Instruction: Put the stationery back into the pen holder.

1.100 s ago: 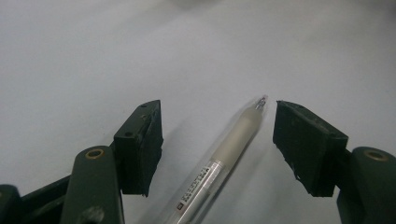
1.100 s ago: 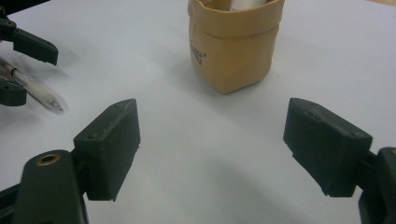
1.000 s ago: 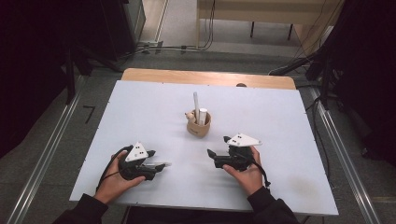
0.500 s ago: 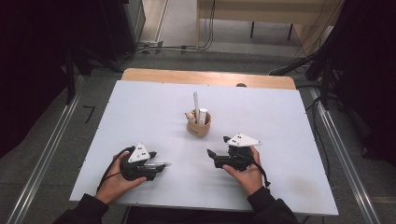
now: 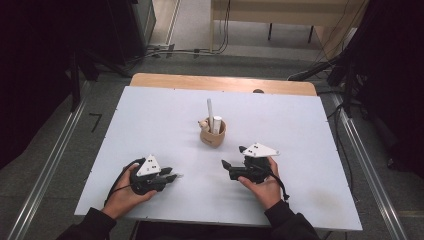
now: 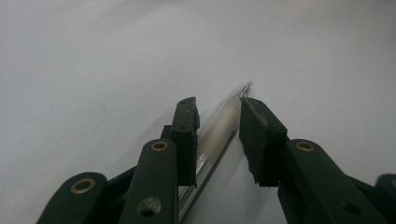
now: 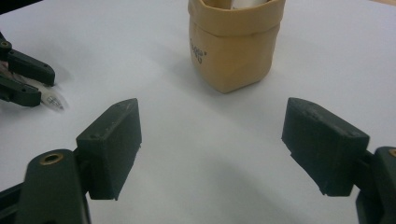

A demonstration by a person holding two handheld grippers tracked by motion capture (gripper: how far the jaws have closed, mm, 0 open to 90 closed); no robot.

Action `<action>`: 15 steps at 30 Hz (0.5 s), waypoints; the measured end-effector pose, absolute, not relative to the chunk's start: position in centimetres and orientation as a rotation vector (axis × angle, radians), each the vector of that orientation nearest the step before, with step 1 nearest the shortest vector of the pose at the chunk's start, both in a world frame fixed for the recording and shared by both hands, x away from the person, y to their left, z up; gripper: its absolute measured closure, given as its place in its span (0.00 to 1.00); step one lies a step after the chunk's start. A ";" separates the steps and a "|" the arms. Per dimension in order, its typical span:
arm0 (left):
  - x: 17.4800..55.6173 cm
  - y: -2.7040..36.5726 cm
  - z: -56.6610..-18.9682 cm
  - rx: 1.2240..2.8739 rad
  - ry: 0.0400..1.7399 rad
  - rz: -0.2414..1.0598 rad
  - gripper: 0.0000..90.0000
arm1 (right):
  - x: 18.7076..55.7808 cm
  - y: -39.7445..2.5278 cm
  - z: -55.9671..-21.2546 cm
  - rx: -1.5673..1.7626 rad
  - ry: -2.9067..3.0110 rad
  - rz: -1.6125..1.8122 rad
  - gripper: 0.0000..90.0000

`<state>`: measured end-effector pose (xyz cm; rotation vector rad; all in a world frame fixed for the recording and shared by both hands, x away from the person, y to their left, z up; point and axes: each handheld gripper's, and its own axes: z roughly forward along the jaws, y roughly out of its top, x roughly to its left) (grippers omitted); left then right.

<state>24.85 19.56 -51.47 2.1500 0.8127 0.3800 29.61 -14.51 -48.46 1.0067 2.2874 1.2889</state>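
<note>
Nothing has moved: left gripper [image 6: 217, 135] clamps light, slick pen [image 6: 219, 128] mid-barrel near table's [image 5: 300, 125] front edge; right gripper [image 7: 210, 149] wide, empty.

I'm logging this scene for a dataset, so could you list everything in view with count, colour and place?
Table: one, white top with a wooden far edge, centre of the high view.
Holder: one, tan, soft-sided, middle of the table, standing upright.
Sticks in the holder: two white ones, upright.
Pen: one, translucent white, lying between the left gripper's jaws.
Left gripper: one, black, near left of the table, closed around the pen.
Right gripper: one, black, near right, jaws wide apart, pointing toward the holder.
Hands: two, dark sleeves, at the near edge.
</note>
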 end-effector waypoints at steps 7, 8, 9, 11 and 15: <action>24.8 19.5 -51.4 2.156 0.800 0.375 0.83 | 29.6 -14.4 -48.5 1.006 2.293 1.287 0.20; 24.8 19.5 -51.4 2.160 0.796 0.374 0.85 | 29.6 -14.4 -48.5 1.006 2.293 1.287 0.20; 24.8 19.4 -51.4 2.159 0.799 0.371 0.86 | 29.6 -14.4 -48.5 1.005 2.293 1.287 0.20; 24.8 19.4 -51.4 2.160 0.801 0.371 0.89 | 29.6 -14.4 -48.5 1.008 2.292 1.286 0.20; 25.0 19.5 -51.4 2.146 0.823 0.349 0.91 | 29.6 -14.4 -48.5 1.007 2.292 1.287 0.20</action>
